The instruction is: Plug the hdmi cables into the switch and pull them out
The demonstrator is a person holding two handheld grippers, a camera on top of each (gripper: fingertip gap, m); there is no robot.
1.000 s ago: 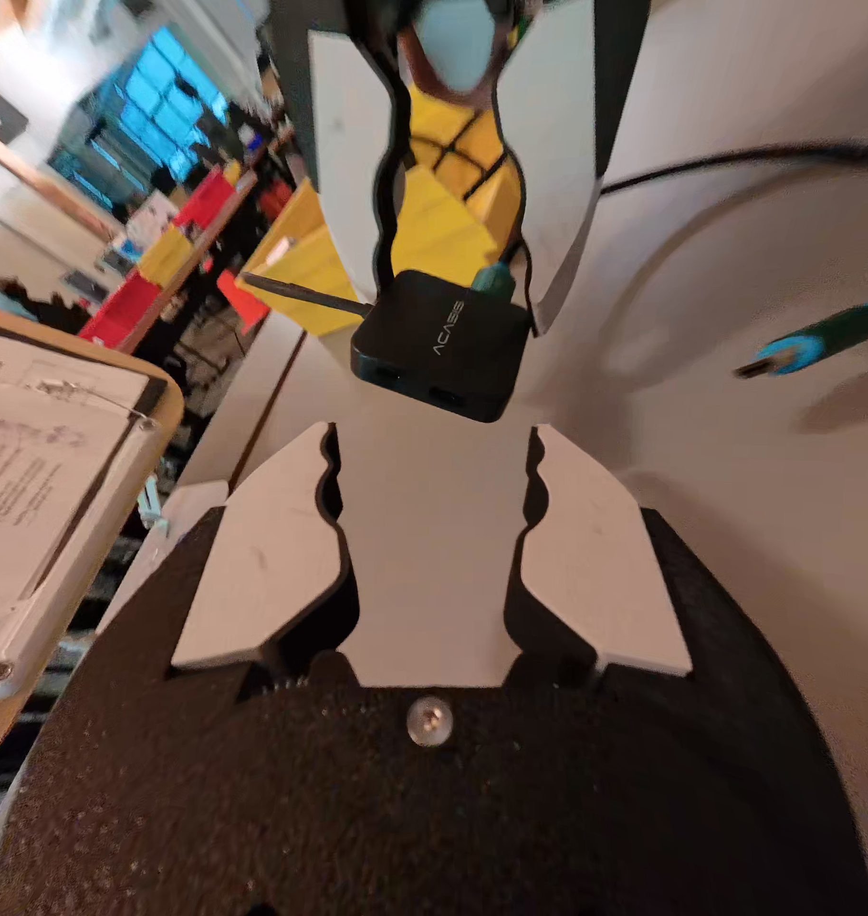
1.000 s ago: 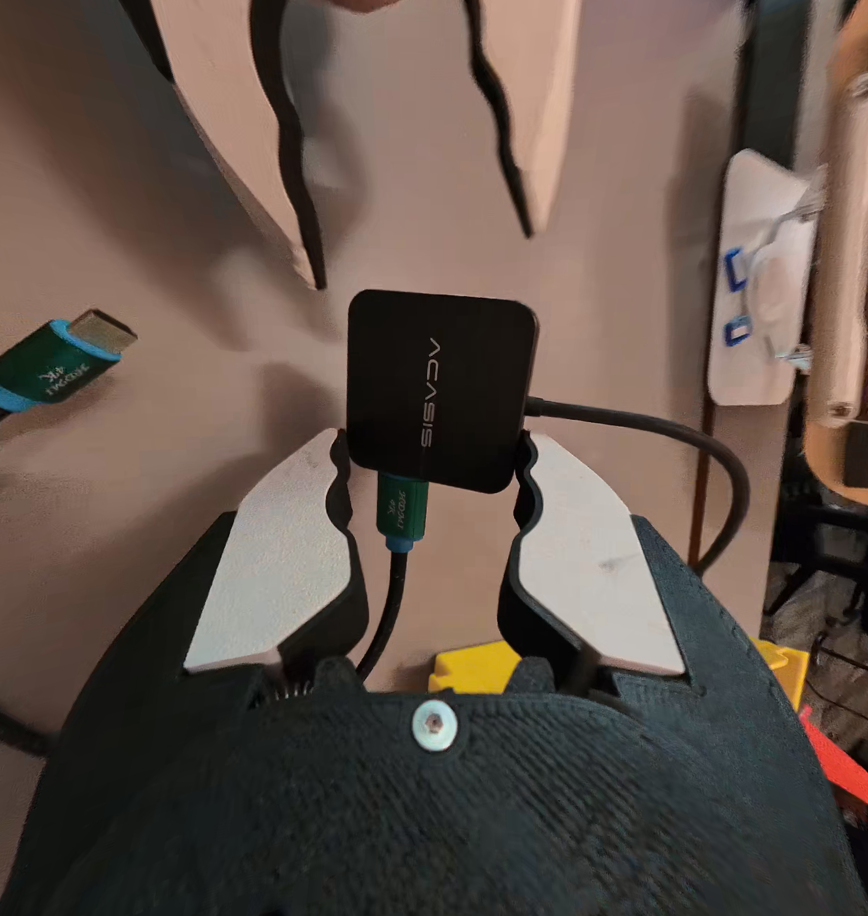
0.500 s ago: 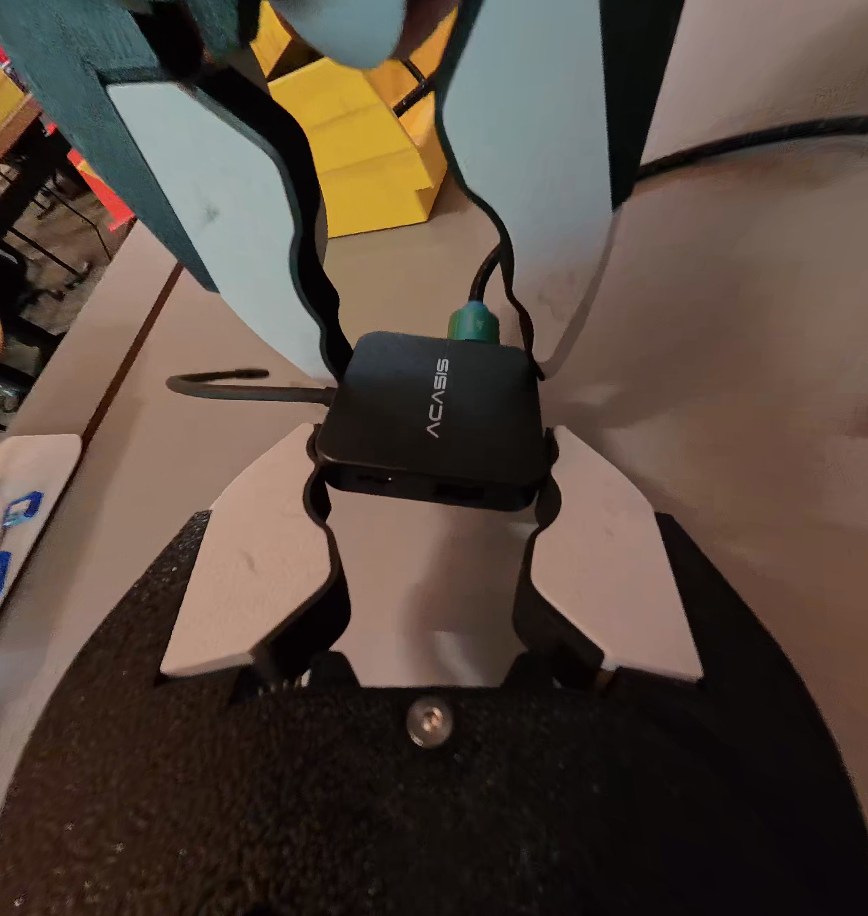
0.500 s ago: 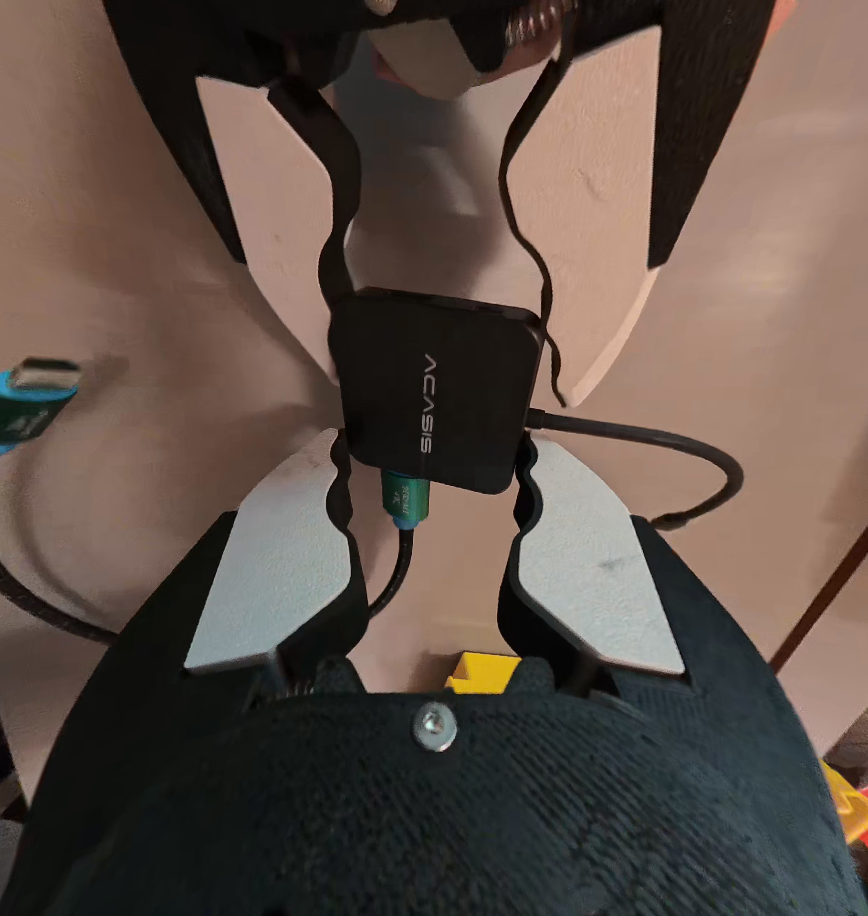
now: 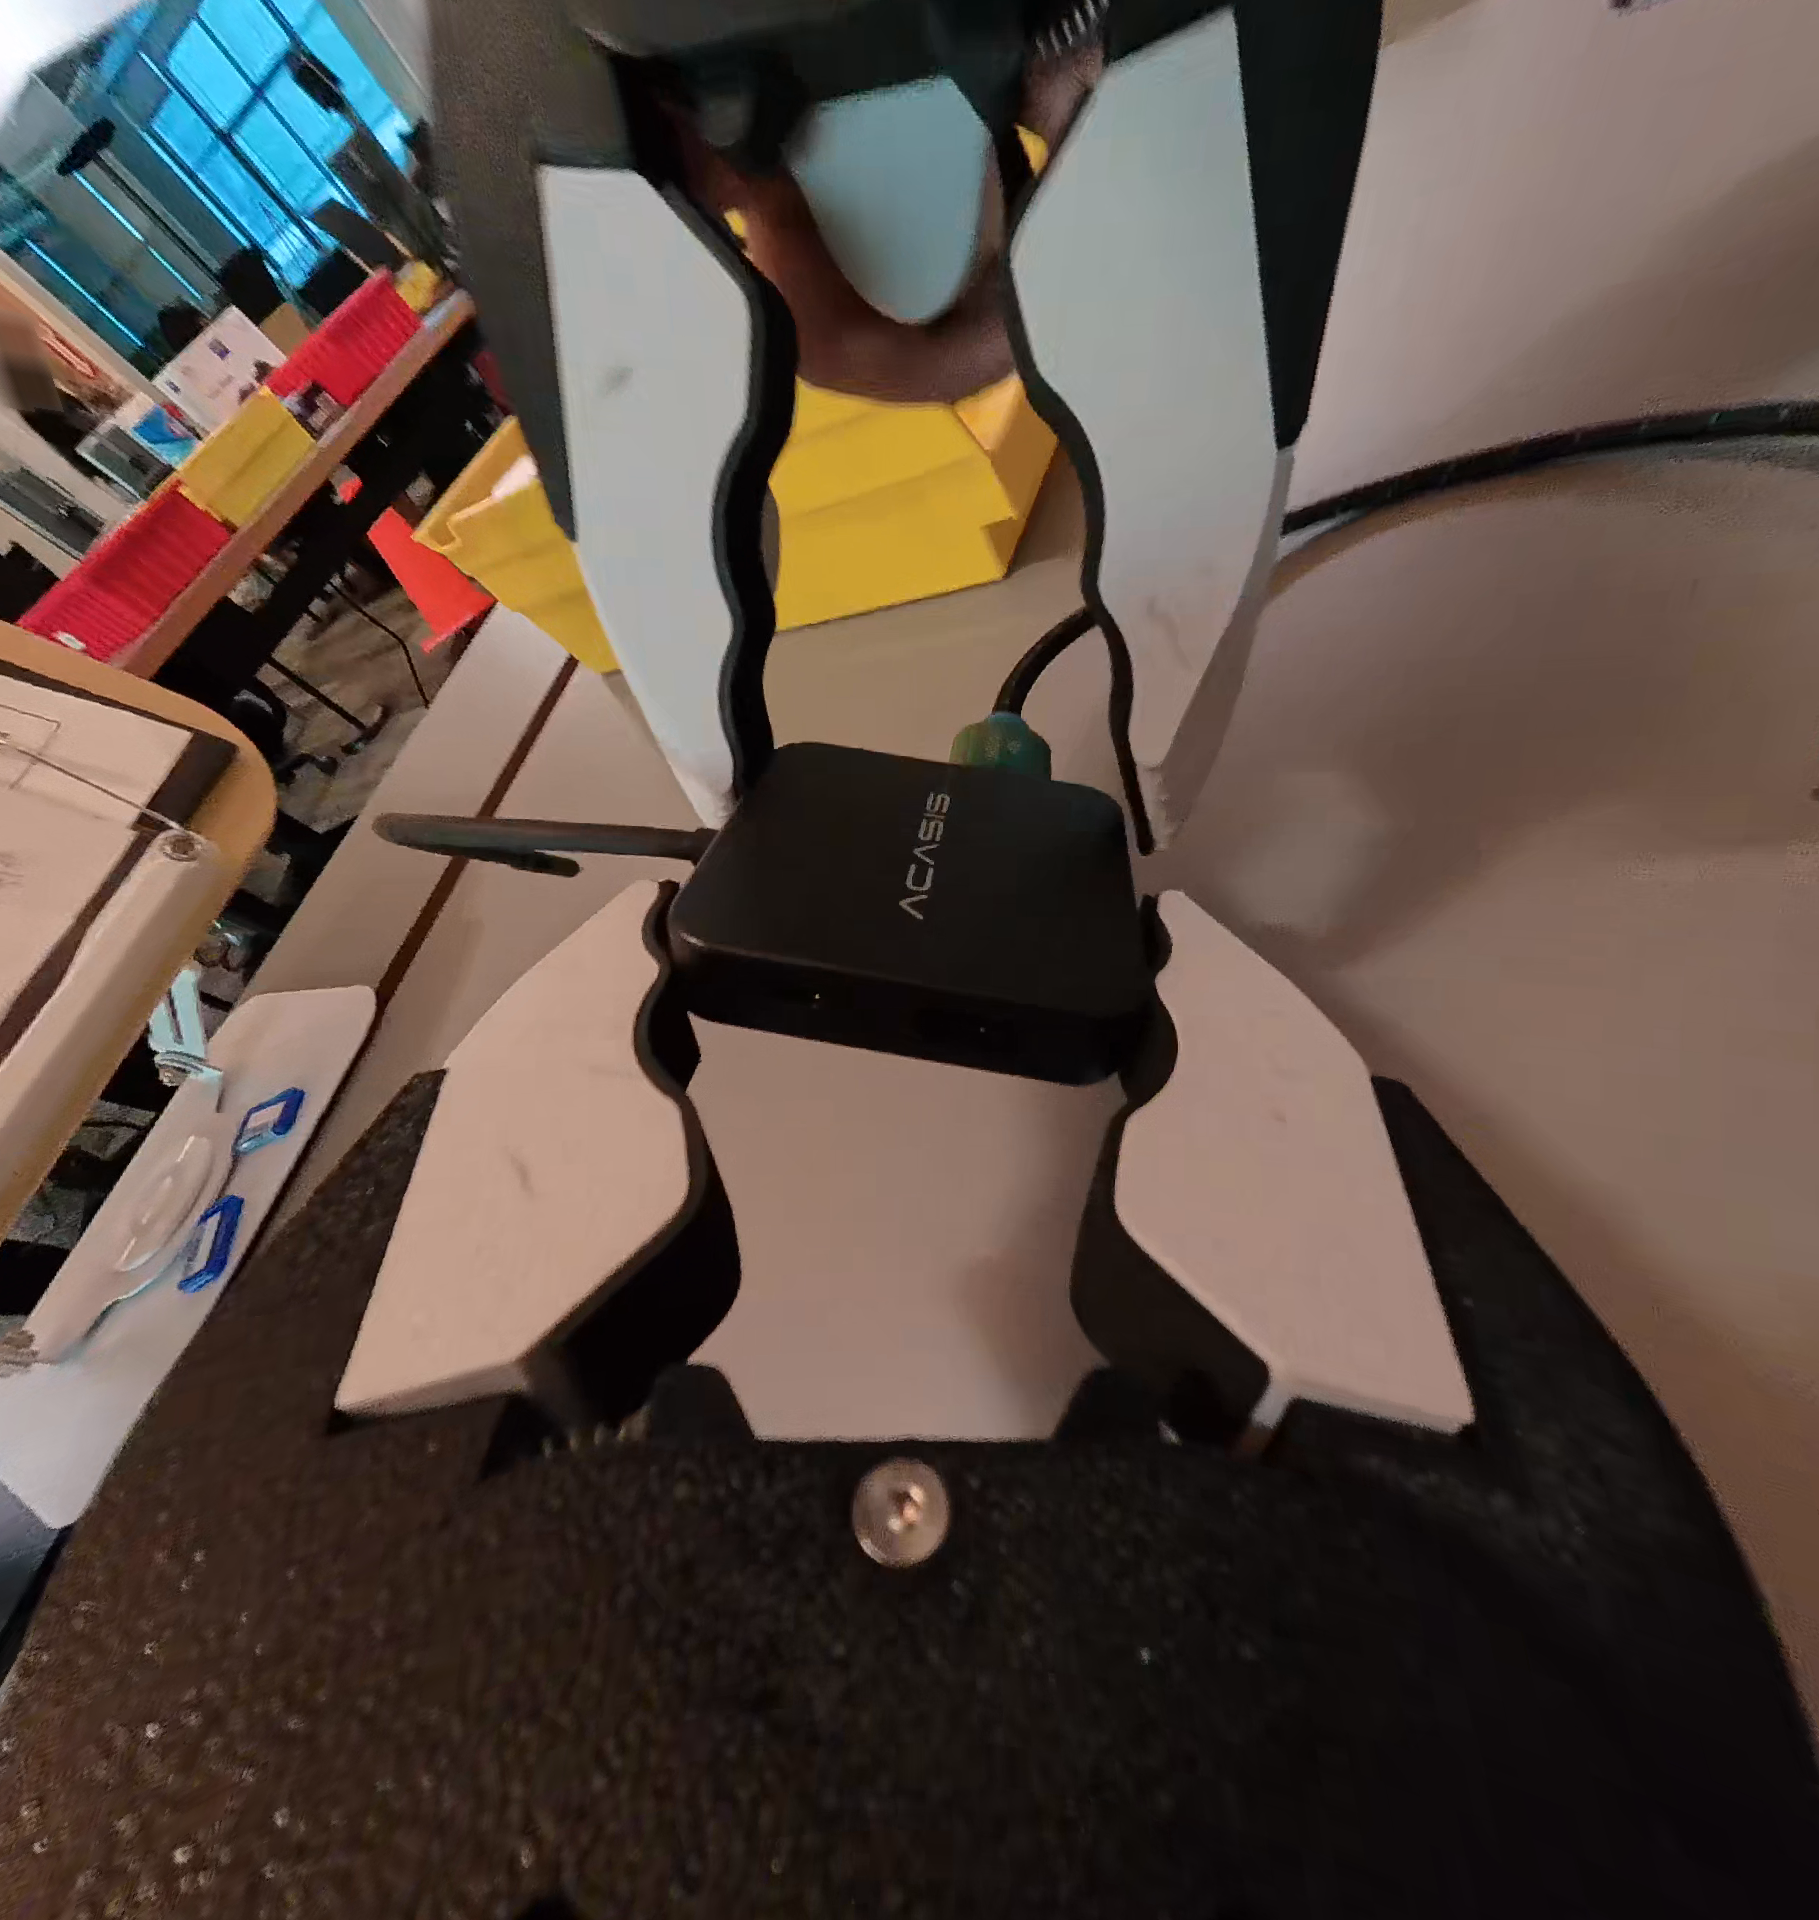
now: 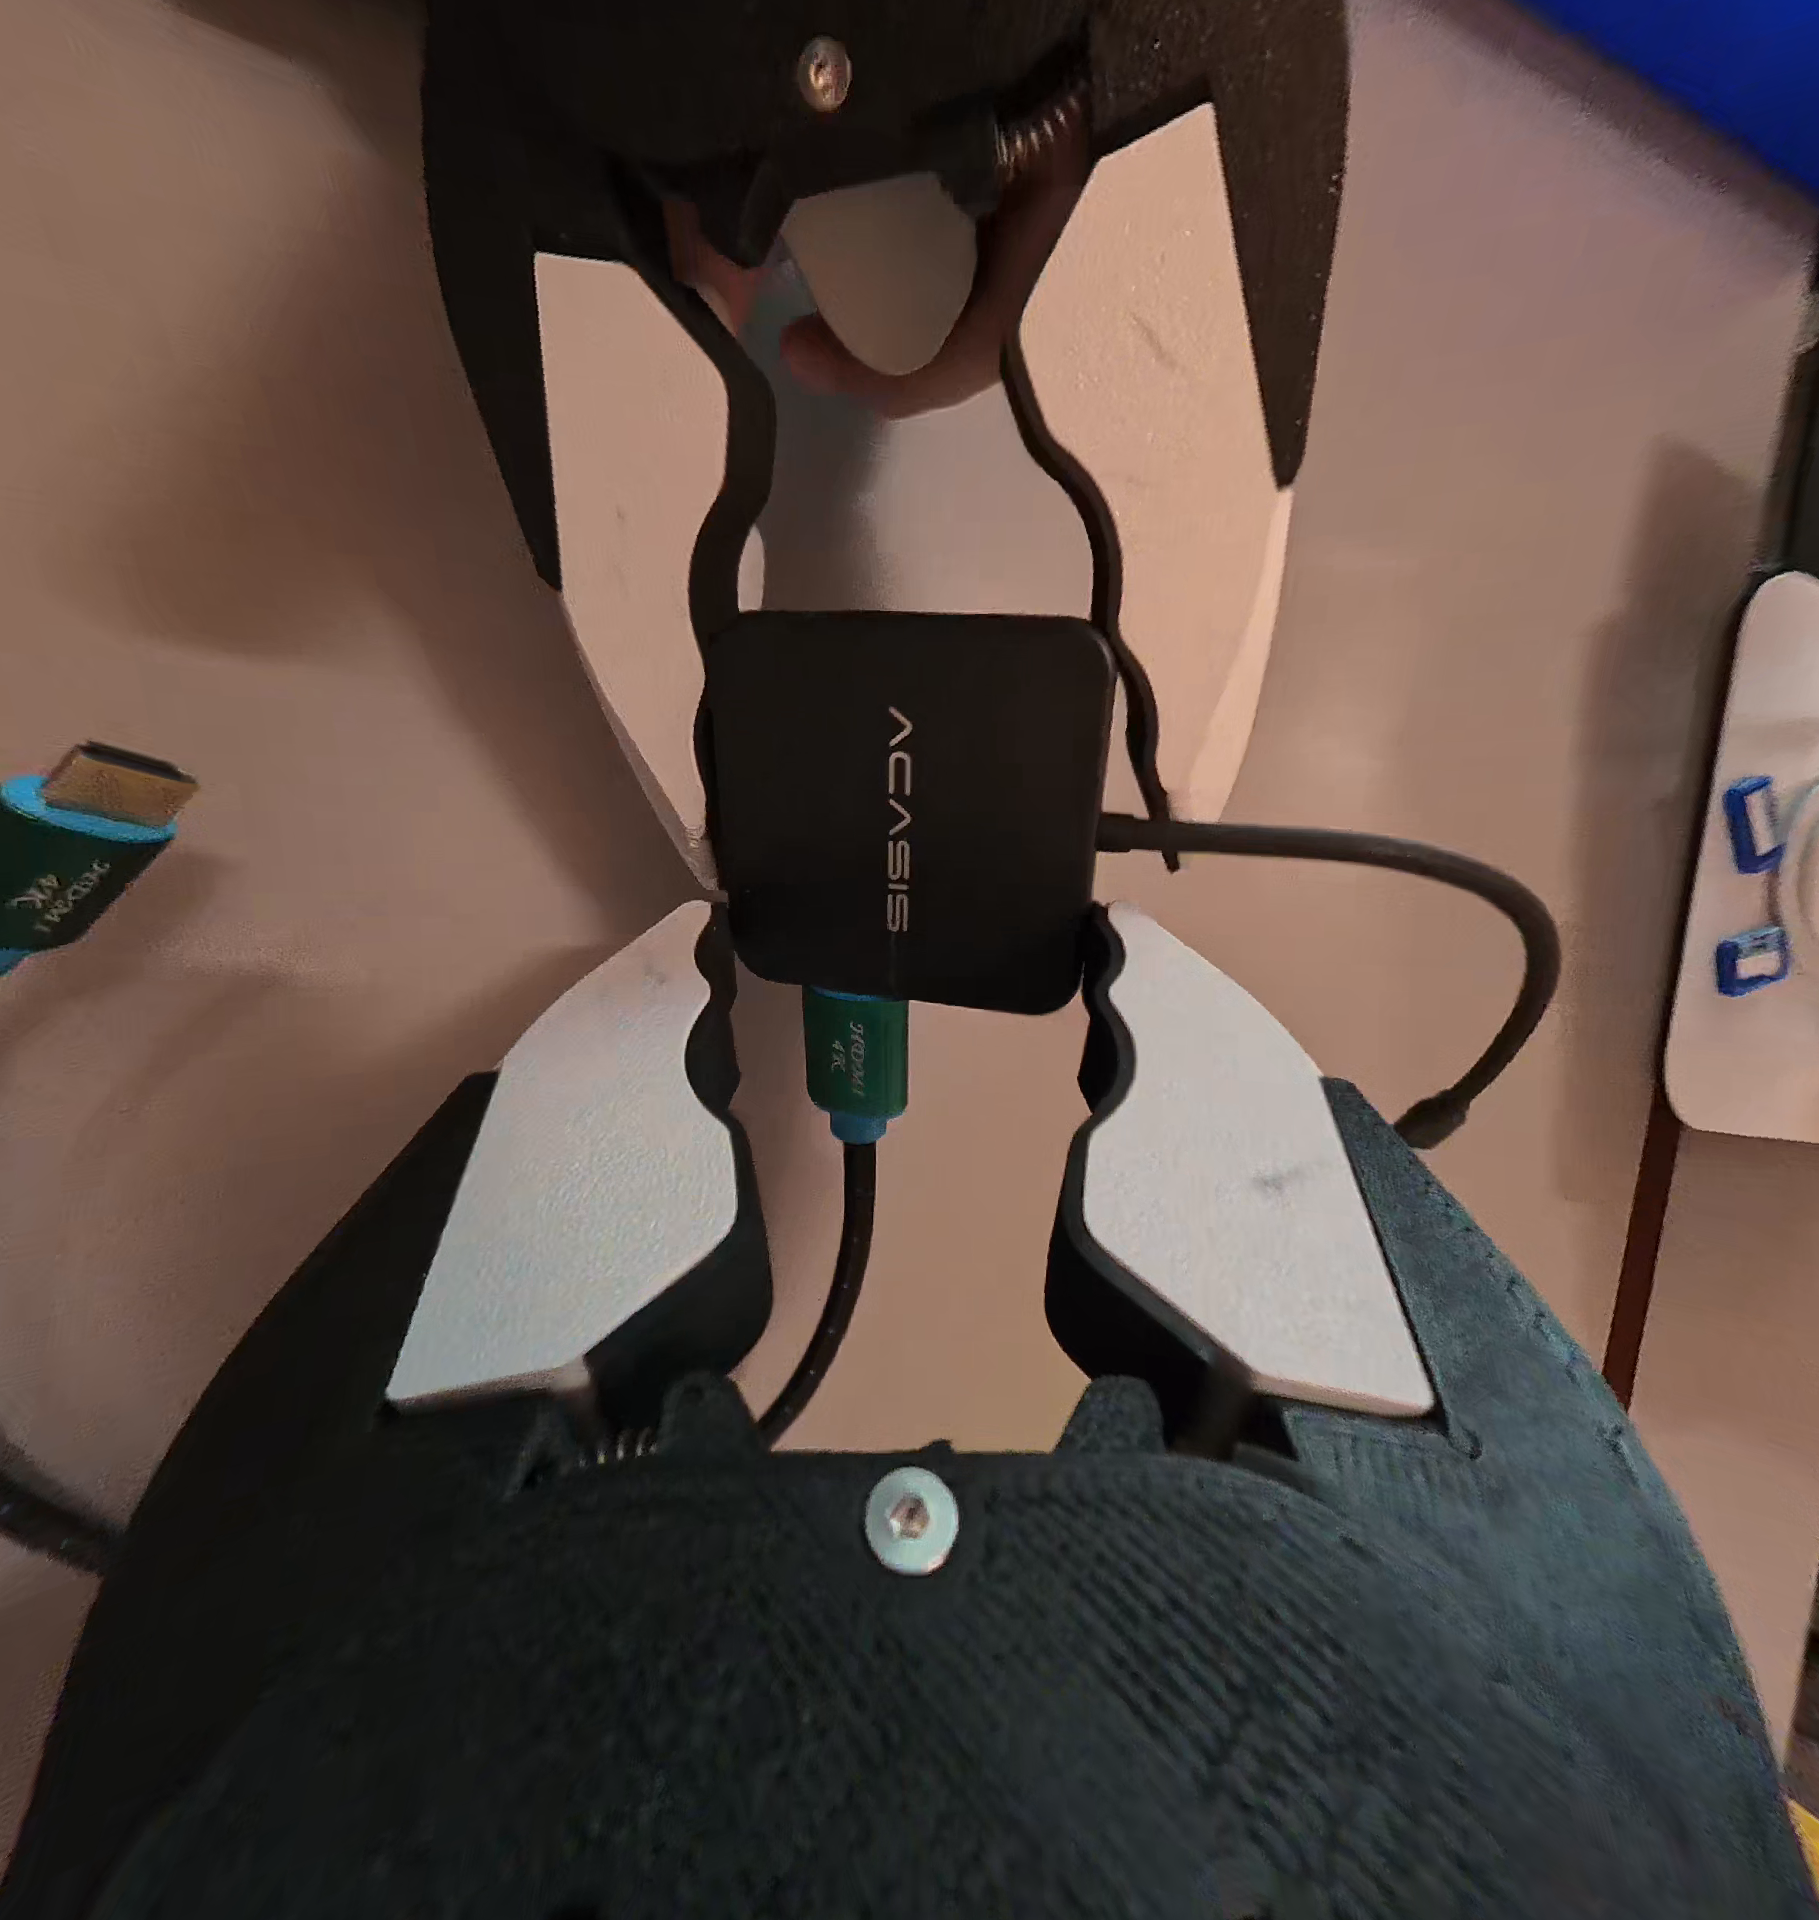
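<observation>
Switch (image 5: 910, 904) is sitting on the table (image 5: 1507, 987), with both tools pinching it: left gripper (image 5: 910, 977) is clamping the near edge, right gripper (image 6: 905, 940) the far one. One green hdmi plug (image 6: 855, 1060) is seated in a port; the second plug (image 6: 63, 852) is lying loose, well apart, so it seems one insertion and both pull-outs remain. Pale lettering is showing on the switch's lid and the plugs' sleeves.

Two wrist cameras, aimed head-on at each other, low over the counter (image 5: 1507, 883) and very close in. Sharing the switch (image 5: 910, 904) (image 6: 905, 810) dead centre. Left view facing yellow bins (image 5: 884, 499) beyond; right view facing the opposite way, loose plug (image 6: 63, 862) off left.
</observation>
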